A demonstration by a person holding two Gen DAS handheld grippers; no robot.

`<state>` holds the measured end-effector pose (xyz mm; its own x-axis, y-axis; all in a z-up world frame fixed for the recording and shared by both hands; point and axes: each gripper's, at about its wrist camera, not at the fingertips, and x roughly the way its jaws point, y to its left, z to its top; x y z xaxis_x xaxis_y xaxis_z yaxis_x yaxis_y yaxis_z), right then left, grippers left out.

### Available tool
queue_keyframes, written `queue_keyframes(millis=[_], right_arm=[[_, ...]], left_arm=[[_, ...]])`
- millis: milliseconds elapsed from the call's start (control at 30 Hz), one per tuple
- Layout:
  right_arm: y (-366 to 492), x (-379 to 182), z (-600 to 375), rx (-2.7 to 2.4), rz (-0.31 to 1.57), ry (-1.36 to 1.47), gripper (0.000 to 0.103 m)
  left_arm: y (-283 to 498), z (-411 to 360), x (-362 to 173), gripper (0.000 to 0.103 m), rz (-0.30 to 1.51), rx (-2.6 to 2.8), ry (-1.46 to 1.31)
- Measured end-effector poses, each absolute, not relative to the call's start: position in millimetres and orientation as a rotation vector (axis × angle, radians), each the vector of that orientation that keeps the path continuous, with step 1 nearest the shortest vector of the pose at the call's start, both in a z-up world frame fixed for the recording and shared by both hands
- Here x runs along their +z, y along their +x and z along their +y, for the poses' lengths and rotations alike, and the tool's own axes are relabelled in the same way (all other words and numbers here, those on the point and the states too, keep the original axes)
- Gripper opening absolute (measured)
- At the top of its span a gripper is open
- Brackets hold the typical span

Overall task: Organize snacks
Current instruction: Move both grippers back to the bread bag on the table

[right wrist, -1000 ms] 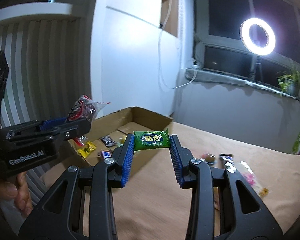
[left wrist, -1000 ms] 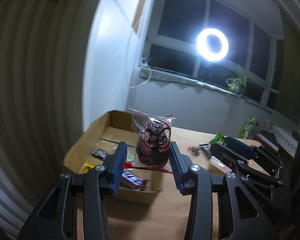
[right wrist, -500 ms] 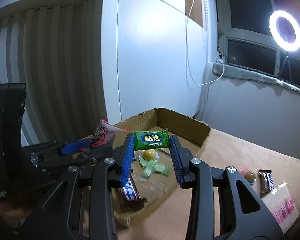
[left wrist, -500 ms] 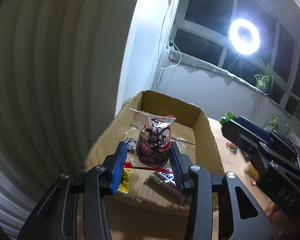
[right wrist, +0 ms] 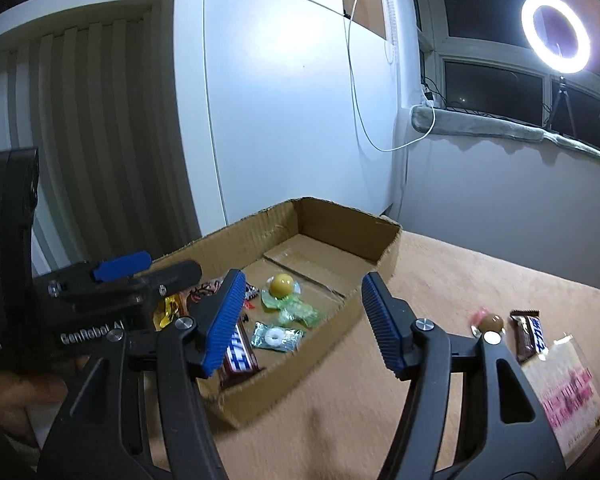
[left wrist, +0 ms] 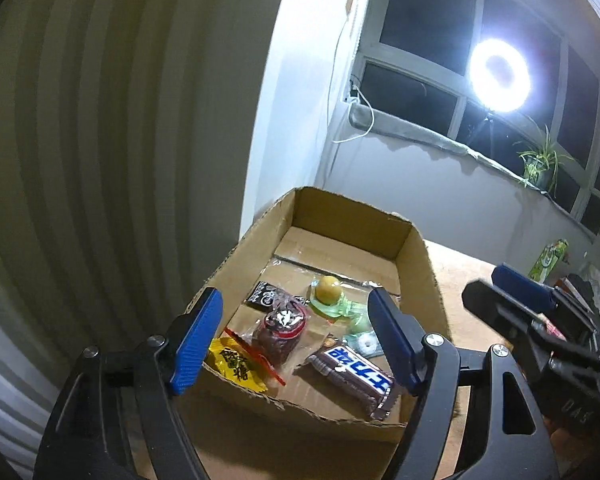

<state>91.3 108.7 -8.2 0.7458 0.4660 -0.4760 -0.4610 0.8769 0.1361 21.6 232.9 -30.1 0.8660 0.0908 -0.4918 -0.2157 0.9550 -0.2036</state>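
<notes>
Left wrist view: left gripper now spread wide and empty, its dark red packet released onto the floor of the cardboard box. Right gripper likewise wide open, its green packet gone, landing spot unclear. Remaining snacks lie far right on the table; box walls are low, with free room above.

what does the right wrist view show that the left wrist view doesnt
Only the right wrist view shows snacks left on the table: a chocolate bar, a round brown candy and a pink packet.

Only the left wrist view shows the dark red pouch in full and a potted plant.

Both show the cardboard box, the yellow ball candy, the ring light, and open empty grippers: left gripper, right gripper.
</notes>
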Motion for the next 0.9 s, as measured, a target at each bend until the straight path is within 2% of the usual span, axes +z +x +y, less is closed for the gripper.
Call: queue_keyframes(millis=[333,400,467,900], right_arm=[[59,-3,68,0.465,0.507,0.039,0.064],[56,-3,60,0.454,0.507,0.047,0.071],[51,-3,49,0.439,0.504,0.060,0.074],[33,-11,-34,0.287,0.520,0.132,0.077]], left_arm=[[6,196,-9,0.077,0.472,0.118,-0.192],[4,188,-6,0.078,0.470,0.100,-0.181],[0,180,-5,0.078,0.469,0.086,-0.166],[11,110,-11,0.080,0.536,-0.071,-0.114]])
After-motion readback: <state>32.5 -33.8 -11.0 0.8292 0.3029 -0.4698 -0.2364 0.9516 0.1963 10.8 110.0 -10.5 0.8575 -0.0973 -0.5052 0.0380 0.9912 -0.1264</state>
